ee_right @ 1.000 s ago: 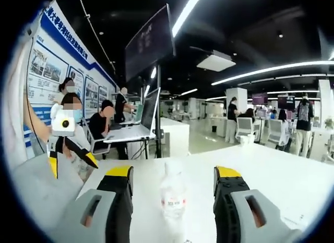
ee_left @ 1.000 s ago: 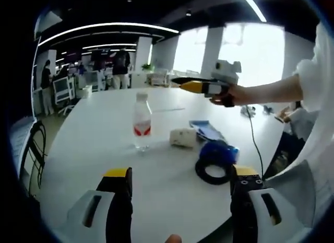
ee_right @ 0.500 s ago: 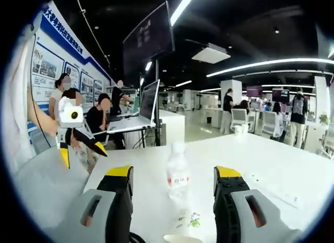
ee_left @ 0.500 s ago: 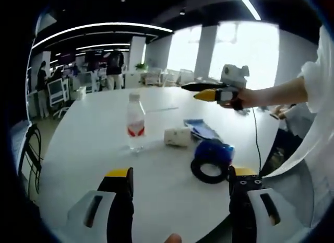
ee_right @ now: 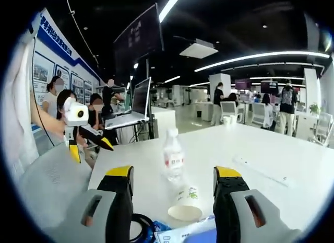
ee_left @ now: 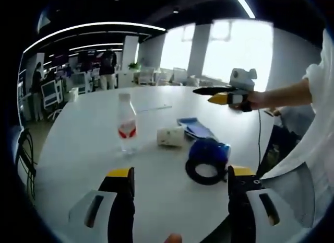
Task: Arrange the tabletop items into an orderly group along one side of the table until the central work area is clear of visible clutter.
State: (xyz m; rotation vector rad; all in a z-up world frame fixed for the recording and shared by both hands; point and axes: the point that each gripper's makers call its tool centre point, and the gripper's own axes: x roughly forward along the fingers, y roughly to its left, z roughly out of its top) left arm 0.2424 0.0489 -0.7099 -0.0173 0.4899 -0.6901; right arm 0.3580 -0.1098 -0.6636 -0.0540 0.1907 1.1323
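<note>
we hold both off the tabletop (ee_left: 78, 149) | left hand-held gripper (ee_left: 177, 175) agape, empty | right hand-held gripper (ee_right: 172, 175) agape, empty | risk: bottle (ee_left: 125, 123) tips if clipped high; cup (ee_left: 170, 137) rolls

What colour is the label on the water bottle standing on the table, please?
Red and white, on an otherwise clear water bottle; it shows best in the left gripper view.

On the table (ee_left: 78, 149), left gripper view: bottle (ee_left: 125, 129) centre-left, cup (ee_left: 170, 137) just right — ring (ee_left: 204, 170) lower right, booklet (ee_left: 195, 127) behind.
</note>
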